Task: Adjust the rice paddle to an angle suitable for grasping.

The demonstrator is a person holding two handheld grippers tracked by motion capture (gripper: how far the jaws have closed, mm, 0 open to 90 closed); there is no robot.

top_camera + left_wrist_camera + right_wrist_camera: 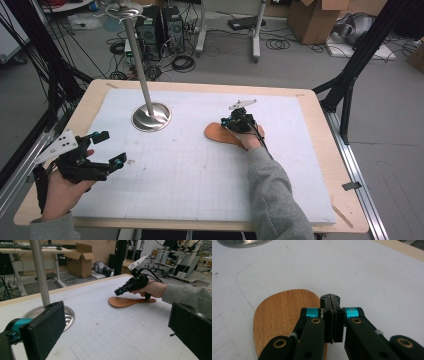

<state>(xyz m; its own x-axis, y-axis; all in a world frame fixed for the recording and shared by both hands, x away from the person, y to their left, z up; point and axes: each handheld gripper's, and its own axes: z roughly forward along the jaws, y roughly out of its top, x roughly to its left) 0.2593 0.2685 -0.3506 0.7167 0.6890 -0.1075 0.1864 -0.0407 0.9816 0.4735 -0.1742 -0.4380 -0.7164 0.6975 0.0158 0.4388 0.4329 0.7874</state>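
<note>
A white gridded surface (200,170) carried a wooden spatula (222,134) under the right gripper (239,121). The left gripper (112,332) waited, fingers wide. The right gripper's fingers (329,325) were pressed together above the blade; they should open before descending onto the handle.

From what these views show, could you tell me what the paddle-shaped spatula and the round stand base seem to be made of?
The spatula looks like wood: warm orange-brown with fine grain lines along its blade and a smooth, faintly satin finish, possibly oiled or lacquered. The stand base and its pole look like metal, probably polished steel: silvery, with bright reflections and a mirror-like sheen on the disc. The exact alloy cannot be told.
</note>
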